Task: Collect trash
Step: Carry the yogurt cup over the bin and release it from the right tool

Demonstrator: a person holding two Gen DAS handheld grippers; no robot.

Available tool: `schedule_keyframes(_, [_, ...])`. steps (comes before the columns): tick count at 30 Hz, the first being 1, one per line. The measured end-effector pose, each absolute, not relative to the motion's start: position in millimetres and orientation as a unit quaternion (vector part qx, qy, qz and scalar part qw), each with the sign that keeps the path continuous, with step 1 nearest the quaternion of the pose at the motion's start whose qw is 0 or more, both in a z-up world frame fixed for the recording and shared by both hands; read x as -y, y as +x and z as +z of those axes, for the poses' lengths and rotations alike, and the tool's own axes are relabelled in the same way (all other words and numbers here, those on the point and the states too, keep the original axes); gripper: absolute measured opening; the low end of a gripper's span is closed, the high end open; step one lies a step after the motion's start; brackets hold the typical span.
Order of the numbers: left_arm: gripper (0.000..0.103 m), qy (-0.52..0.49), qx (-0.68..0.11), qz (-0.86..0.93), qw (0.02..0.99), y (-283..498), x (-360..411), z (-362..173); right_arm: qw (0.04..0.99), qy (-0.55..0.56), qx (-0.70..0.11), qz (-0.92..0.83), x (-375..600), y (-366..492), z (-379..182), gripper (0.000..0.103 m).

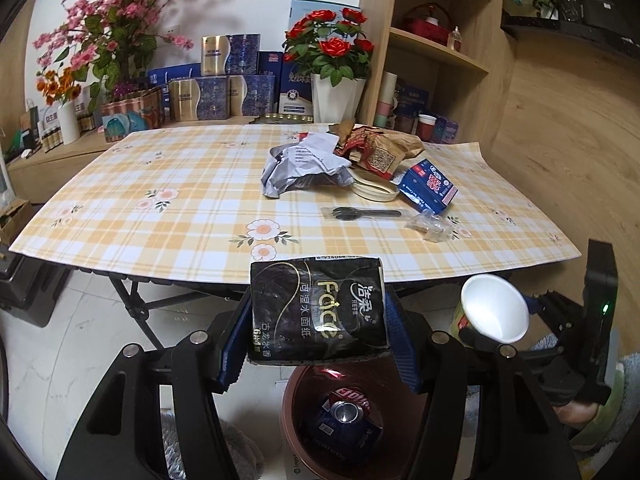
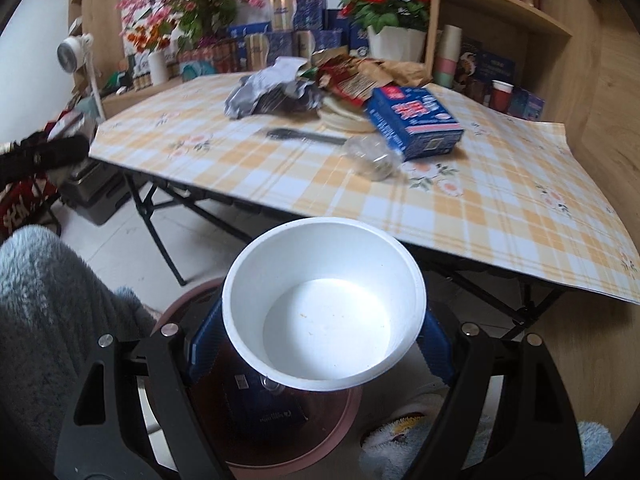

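My left gripper (image 1: 318, 320) is shut on a black tissue packet (image 1: 316, 308), held above a brown waste bin (image 1: 290, 404) on the floor. A crushed blue can (image 1: 346, 416) lies inside that bin. My right gripper (image 2: 322, 336) is shut on a white foam noodle cup (image 2: 324, 304), its mouth facing the camera, over the same bin (image 2: 352, 408). In the left wrist view the cup (image 1: 494, 306) hangs just right of the packet. More trash lies on the checked table (image 1: 160, 208): a crumpled grey bag (image 1: 300, 168), red wrappers (image 1: 372, 148), a blue carton (image 1: 430, 186), a wrapped black fork (image 1: 360, 213).
Boxes, flower pots (image 1: 336, 96) and a wooden shelf (image 1: 440, 52) stand behind the table. The table's folding legs (image 2: 160, 224) are close to the bin. A person's fleece sleeve (image 2: 48, 312) sits at the left in the right wrist view. A slippered foot (image 2: 400, 436) is beside the bin.
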State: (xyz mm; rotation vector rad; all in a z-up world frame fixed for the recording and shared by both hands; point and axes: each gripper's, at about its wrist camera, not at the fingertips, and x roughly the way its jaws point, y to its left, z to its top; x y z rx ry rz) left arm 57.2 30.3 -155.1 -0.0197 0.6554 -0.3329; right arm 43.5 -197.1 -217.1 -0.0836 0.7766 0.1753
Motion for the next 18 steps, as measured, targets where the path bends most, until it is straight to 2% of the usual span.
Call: schedule_keyframes(18, [0.059, -0.026, -0.347, -0.162, 0.924, 64.1, -32.0, -170.7, 0.894, -0.050, -0.432, 0.105, 187.3, 55.5, -253.0, 0.081])
